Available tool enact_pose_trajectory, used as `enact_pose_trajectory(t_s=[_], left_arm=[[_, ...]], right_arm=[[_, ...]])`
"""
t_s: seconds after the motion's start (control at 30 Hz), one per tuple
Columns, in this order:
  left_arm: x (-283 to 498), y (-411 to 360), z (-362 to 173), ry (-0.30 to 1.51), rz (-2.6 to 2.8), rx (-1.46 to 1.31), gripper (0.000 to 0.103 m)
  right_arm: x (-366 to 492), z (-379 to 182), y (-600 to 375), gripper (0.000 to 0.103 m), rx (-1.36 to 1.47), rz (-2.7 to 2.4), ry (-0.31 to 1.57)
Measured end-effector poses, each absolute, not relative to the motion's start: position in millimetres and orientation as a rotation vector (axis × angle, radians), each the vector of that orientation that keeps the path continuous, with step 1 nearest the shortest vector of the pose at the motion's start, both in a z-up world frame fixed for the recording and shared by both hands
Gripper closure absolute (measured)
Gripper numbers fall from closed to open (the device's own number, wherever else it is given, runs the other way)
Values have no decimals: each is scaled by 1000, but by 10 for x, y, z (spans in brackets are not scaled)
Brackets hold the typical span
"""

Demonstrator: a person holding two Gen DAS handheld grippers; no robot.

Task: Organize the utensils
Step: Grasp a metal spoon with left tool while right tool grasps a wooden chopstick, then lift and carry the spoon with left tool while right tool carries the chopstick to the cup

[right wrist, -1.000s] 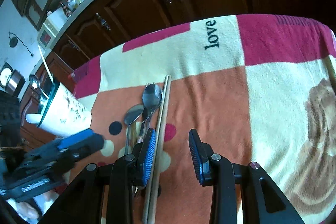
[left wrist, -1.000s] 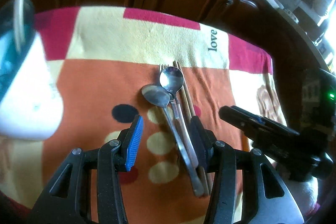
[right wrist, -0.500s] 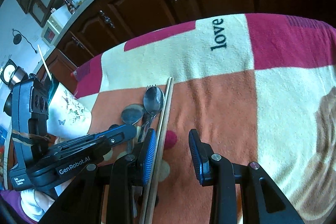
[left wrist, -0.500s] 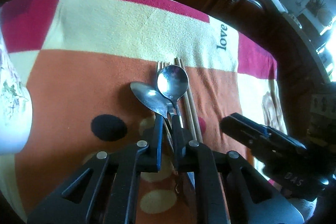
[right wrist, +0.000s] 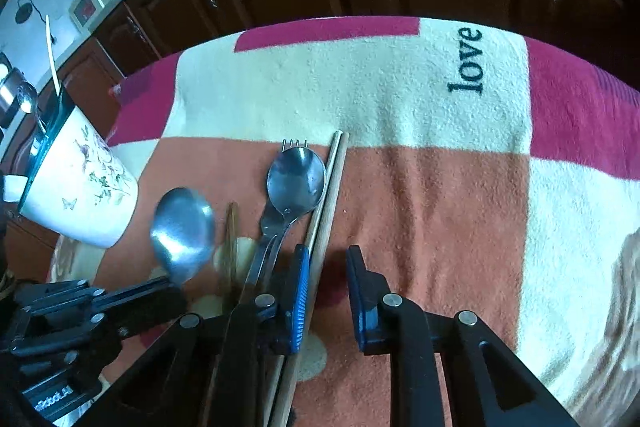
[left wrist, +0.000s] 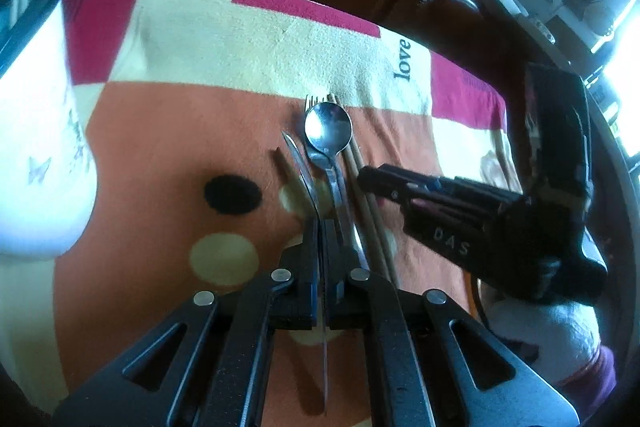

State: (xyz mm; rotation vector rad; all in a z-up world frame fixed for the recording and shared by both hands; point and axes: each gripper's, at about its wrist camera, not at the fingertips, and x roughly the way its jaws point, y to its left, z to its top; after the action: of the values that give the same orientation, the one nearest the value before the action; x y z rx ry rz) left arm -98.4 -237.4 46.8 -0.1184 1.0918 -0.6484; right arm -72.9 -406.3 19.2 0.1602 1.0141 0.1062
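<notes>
While the cup (right wrist: 80,183) stands at the left edge of the blanket (right wrist: 400,99) covering the bench, the left gripper (left wrist: 320,227) is clenched on the handle of a spoon (right wrist: 182,227), whose bowl is lifted off the cloth and seen edge-on from that wrist. Just to its right a brown stick (right wrist: 231,243) lies on the orange patch. Next comes a second spoon (right wrist: 296,179) resting on a fork (right wrist: 295,143), only the tines poking out beyond its bowl. Touching their right side lie the chopsticks (right wrist: 330,195), side by side. The right gripper (right wrist: 328,267) hangs over their near half, its fingers (right wrist: 300,291) closing, the left pad against the chopsticks, the right pad still apart from them.
</notes>
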Motion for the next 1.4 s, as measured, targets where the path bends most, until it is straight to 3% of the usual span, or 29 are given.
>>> enact_pose_trajectory(t_s=[0.37,0.67,1.0,1.4], left_arm=[[-1004,-2341,412,1111,-640,-122,103],[-1060,-2310,515,1101,-662,-121,103],[-1267,-2168,914,1048,-738,-159,103],[-1518,-1795,1536,910,-755,-174,103]], right_arm=[[-593,200,-3950,86,34,29,1050],[-484,211,-4249,97,184,66,1021],[-1430,797,-4440,98,350,155,832],[-1824,1404,-4079,98,285,188,708]])
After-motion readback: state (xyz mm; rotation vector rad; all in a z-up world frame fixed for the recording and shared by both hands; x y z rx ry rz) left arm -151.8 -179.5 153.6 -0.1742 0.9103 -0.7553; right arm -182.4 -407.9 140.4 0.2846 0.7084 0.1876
